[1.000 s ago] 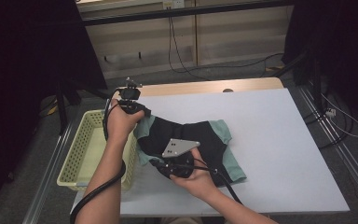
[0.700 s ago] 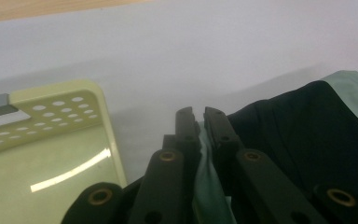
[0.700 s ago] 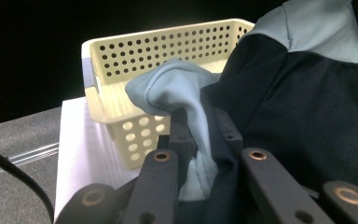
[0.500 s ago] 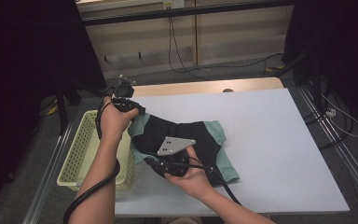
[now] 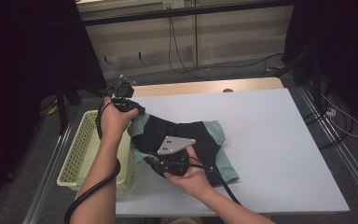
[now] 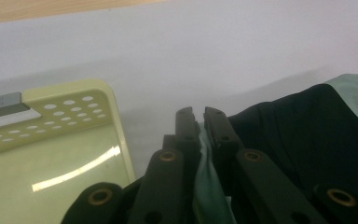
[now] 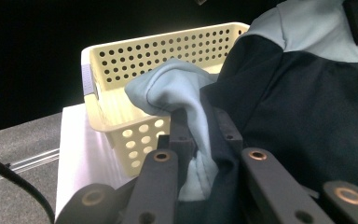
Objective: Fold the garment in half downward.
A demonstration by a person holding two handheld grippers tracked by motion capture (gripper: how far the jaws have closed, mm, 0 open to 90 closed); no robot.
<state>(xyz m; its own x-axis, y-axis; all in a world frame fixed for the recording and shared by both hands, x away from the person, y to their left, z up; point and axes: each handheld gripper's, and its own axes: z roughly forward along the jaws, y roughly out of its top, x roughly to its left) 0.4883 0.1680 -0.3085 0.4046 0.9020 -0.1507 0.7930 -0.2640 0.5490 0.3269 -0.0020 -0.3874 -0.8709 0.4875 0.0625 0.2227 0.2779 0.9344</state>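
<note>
1. On the white table (image 5: 270, 140), near its left edge, lies a black and pale-green garment (image 5: 186, 140), partly lifted at two spots by the grippers.
2. Left gripper (image 5: 137, 112) sits at the garment's far-left corner, held in the person's left hand (image 5: 114, 119). Left gripper view: jaws nearly together w/ a thin fold of green cloth (image 6: 207, 177) pinched between them, so it's clamped on the garment (image 6: 317, 140).
3. Right gripper (image 5: 150, 161) is at the garment's near-left edge, in the right hand (image 5: 191, 175); grey three-cornered plate (image 5: 175, 144) on top faces up.
4. Right gripper view: jaws narrow, gripping a bunched bit of pale-green sleeve (image 7: 177, 93) plus black fabric (image 7: 307, 126). Cloth fills the gap between the jaws.
5. Pale-yellow perforated basket (image 5: 81, 154) stands just beside the table's left edge, close to both grippers. Inside looks bare in the left gripper view, basket (image 6: 51, 158) there, though only part of the floor shows, so can't be sure.
6. Right gripper view: basket (image 7: 135, 60) is right behind the lifted sleeve; sleeve hangs over its near rim or just in front, hard to tell which.
7. Garment's right half lies flat on the table, green hem toward the near-right.
8. Black cable (image 5: 93, 196) trails from the left gripper along the forearm; another cable (image 5: 221, 182) runs from the right one.
</note>
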